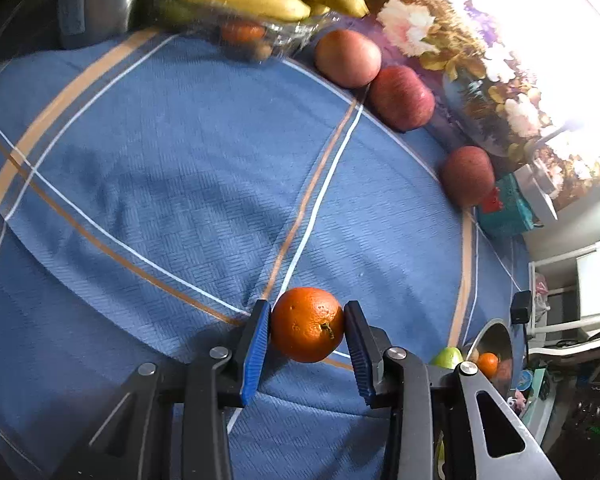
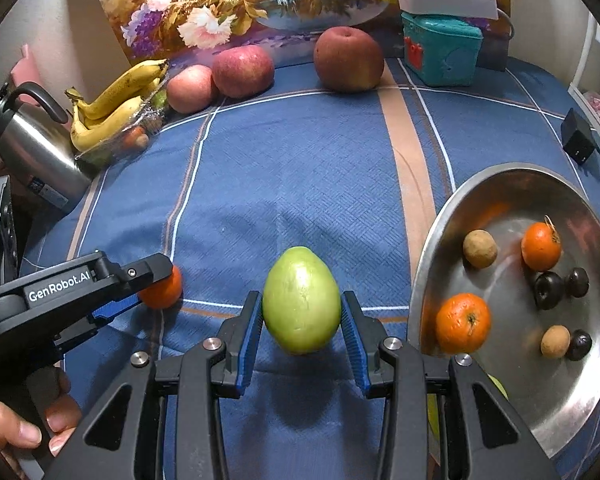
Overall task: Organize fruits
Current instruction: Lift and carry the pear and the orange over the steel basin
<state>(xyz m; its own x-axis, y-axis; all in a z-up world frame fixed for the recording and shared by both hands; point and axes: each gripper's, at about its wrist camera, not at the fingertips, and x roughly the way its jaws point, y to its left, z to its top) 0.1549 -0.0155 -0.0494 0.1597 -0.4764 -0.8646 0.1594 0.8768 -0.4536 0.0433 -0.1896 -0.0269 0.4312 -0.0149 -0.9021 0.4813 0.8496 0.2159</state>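
Note:
In the left wrist view my left gripper [image 1: 308,306] is shut on an orange [image 1: 306,326], both blue pads against its sides, low over the blue checked cloth [image 1: 160,200]. The same orange [image 2: 164,292] shows at the left of the right wrist view. My right gripper [image 2: 301,298] is shut on a green egg-shaped fruit [image 2: 301,312], held a little above the cloth with its shadow below. A steel bowl [image 2: 432,240] lies just to the right, holding two oranges [image 2: 463,323], small brown fruits and dark fruits.
Three red apples [image 2: 243,71] stand along the far edge before a flower painting [image 2: 220,0]. Bananas [image 2: 116,100] lie on a clear tray at the far left beside a steel kettle [image 2: 32,148]. A teal box [image 2: 440,52] and a black adapter [image 2: 578,142] sit far right.

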